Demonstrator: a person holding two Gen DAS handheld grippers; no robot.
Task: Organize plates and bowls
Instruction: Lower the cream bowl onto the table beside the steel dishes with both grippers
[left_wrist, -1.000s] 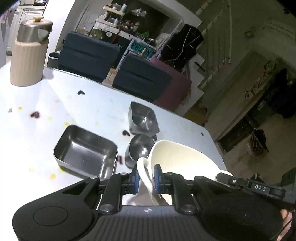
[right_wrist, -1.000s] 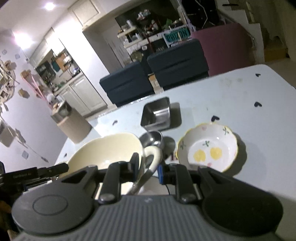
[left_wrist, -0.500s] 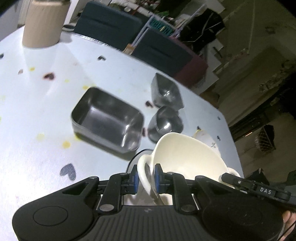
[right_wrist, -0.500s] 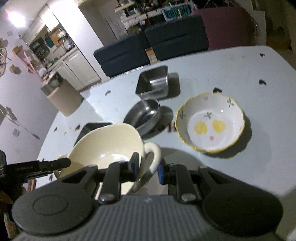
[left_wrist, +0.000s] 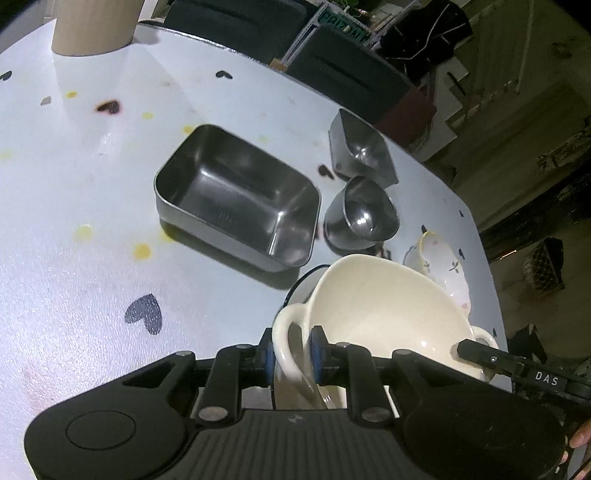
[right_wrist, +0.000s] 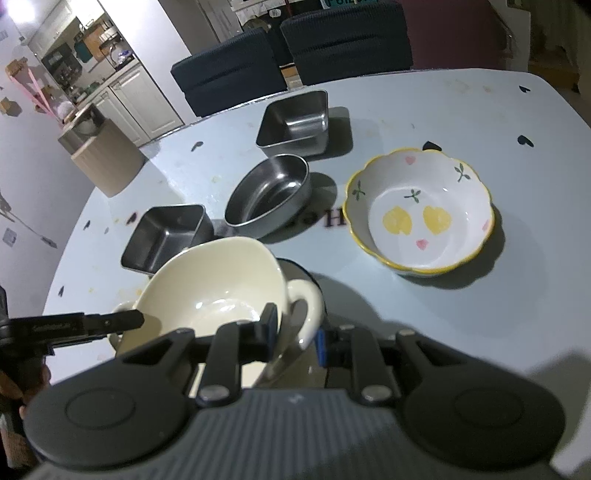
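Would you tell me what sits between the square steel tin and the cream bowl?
The oval steel bowl sits between the square tin and cream bowl, clearest in the right wrist view.

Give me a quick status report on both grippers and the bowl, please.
Left gripper shut on one handle of cream bowl. Right gripper shut on the other handle. Bowl held over the table; black-rimmed dish directly beneath.

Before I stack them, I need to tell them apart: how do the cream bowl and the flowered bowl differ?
The cream bowl is plain with loop handles; the flowered bowl is white, painted with hearts, yellow scalloped rim, no handles. The cream bowl is tilted, gripped at both handles by the left gripper and right gripper; the flowered bowl sits flat, untouched. Both look empty.
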